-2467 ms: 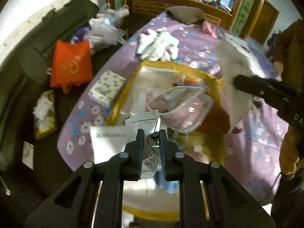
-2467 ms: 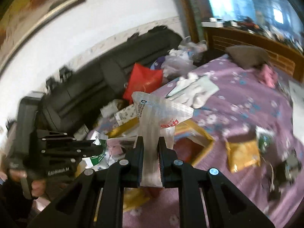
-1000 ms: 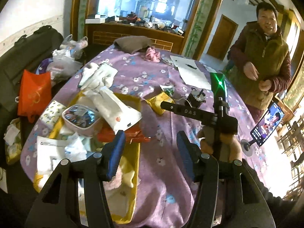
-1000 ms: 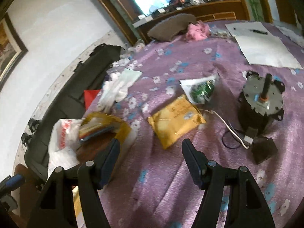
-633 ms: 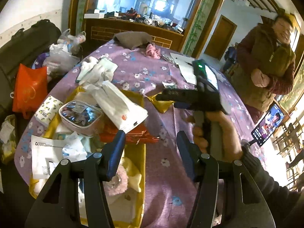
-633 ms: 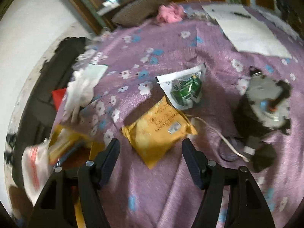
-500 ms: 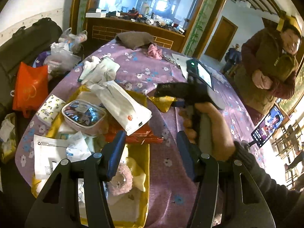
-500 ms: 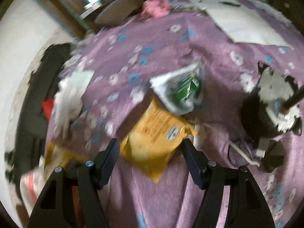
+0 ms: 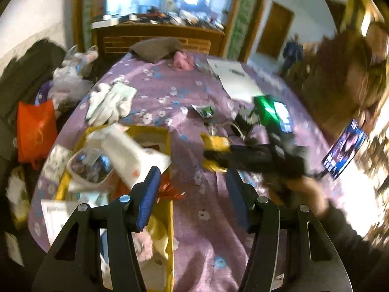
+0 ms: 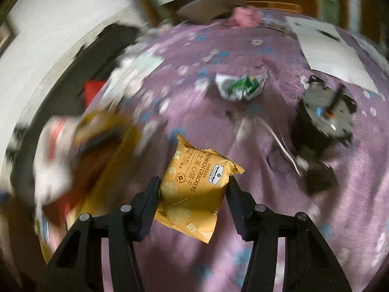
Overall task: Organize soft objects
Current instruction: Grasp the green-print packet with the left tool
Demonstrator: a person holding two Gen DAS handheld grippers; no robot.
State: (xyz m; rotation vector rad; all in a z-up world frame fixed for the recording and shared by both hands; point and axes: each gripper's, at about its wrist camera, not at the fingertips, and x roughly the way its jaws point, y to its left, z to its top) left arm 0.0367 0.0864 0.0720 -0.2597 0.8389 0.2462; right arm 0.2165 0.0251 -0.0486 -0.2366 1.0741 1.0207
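Crinkly yellow cracker packet (image 10: 194,187) sits pinched between right gripper (image 10: 193,189) jaws just closing; left gripper (image 9: 193,196) jaws spread.

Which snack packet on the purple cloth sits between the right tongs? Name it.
The yellow cracker packet, between the right tongs, which have just been closing. The green-and-white packet lies farther off, untouched.

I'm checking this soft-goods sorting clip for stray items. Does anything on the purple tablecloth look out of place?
Yes: a black electric motor with a metal shaft and trailing white cable sits on the cloth, hard hardware among soft packets. Beside it, the green snack packet lies torn open. The right gripper straddles the yellow cracker packet.
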